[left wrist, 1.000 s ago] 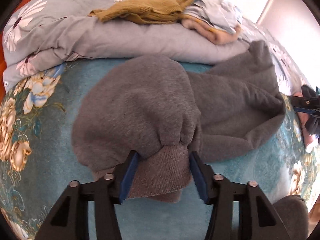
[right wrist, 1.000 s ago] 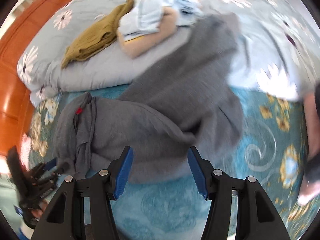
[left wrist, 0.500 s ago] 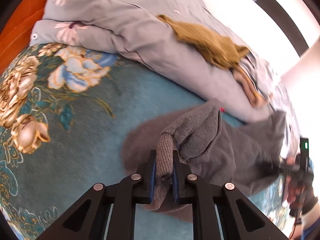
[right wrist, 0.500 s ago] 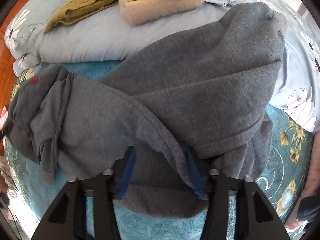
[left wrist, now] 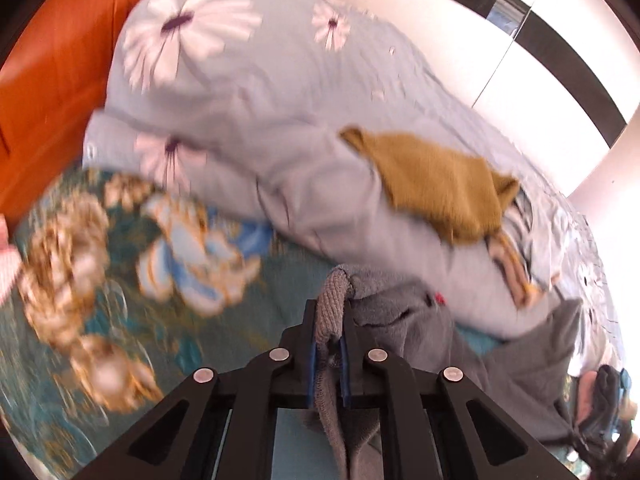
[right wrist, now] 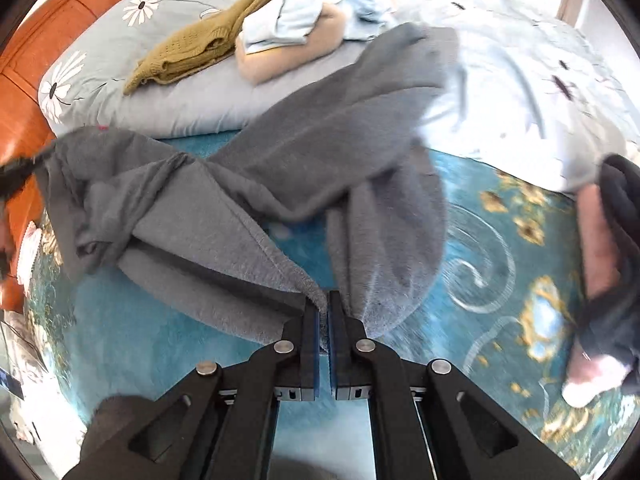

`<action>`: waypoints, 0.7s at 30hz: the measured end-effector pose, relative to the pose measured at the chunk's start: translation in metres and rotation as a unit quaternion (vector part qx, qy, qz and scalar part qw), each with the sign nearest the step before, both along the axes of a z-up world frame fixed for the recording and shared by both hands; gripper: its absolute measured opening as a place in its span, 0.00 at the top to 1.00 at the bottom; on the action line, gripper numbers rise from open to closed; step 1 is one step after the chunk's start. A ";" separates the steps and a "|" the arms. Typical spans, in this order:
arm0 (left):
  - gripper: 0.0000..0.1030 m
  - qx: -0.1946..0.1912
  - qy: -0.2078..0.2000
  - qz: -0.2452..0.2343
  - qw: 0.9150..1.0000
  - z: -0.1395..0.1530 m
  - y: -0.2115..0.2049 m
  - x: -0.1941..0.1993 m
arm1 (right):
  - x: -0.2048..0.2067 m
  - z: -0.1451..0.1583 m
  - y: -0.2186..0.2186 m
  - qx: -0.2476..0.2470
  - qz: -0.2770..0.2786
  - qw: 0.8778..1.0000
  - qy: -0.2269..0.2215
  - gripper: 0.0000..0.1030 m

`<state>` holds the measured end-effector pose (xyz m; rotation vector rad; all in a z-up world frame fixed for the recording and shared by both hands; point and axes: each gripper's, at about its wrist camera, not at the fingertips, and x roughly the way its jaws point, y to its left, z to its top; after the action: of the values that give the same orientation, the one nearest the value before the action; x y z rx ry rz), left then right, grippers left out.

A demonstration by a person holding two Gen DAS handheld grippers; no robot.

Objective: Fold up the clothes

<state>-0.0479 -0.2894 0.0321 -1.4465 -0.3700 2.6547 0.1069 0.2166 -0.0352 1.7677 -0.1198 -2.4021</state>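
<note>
Garment: grey fleece sweatshirt with ribbed cuffs [right wrist: 304,152], spread in loose folds across the centre of the right wrist view, partly on the bedspread and partly draped up onto the quilt behind it; in the left wrist view it fills the lower centre and lower right [left wrist: 404,320].
Left gripper [left wrist: 328,354]: black two-finger tool with blue pads, lower centre of its frame, jaws clenched on the ribbed grey cuff [left wrist: 330,308], which stands up between the fingers and hangs down below them.
Right gripper [right wrist: 323,326]: same make, lower centre of its frame, jaws clamped on a thin edge of the grey fleece where two folds meet.
Surface: teal plush bedspread with gold and blue flowers [right wrist: 496,248]; blurred at left in the left wrist view [left wrist: 120,264].
Quilt: pale blue-grey, printed with white daisies [left wrist: 248,92], rolled along the upper part of both frames.
Other clothing: mustard-yellow knitted sweater [right wrist: 192,52] lying on the quilt, upper left of the right wrist view; just beside it a light blue garment [right wrist: 304,8] atop a beige one [right wrist: 288,56].
Headboard: orange-brown wood [left wrist: 60,60], upper left.
Far right, right wrist view: a bare arm in a dark sleeve [right wrist: 600,264].
</note>
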 end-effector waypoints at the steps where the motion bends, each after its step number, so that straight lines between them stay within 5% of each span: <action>1: 0.91 -0.006 0.006 -0.002 1.000 0.005 0.000 -0.009 | 0.007 0.000 0.001 -0.001 -0.002 1.000 -0.003 0.97; 5: 0.91 -0.037 0.003 -0.007 0.999 0.006 0.010 -0.046 | 0.034 -0.008 0.014 -0.009 -0.007 1.000 -0.026 0.97; 9: 0.91 -0.034 -0.053 0.006 0.998 -0.028 0.016 -0.070 | 0.044 -0.026 0.007 -0.016 -0.007 0.998 -0.055 0.97; 17: 0.86 0.016 -0.111 0.014 0.994 -0.067 0.010 -0.038 | 0.039 -0.037 0.002 -0.019 -0.012 0.998 -0.064 0.97; 18: 0.84 0.027 -0.114 0.017 0.993 -0.068 0.006 -0.031 | 0.039 -0.037 0.003 -0.019 -0.013 0.998 -0.064 0.97; 21: 0.50 0.069 -0.117 0.029 0.990 -0.070 -0.009 -0.005 | 0.038 -0.036 0.006 -0.020 -0.022 0.998 -0.061 0.97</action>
<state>-0.0524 -0.2979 -0.0382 -1.7309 -0.6126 2.4486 0.1444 0.2224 -0.0710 1.9134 -0.2230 -2.3030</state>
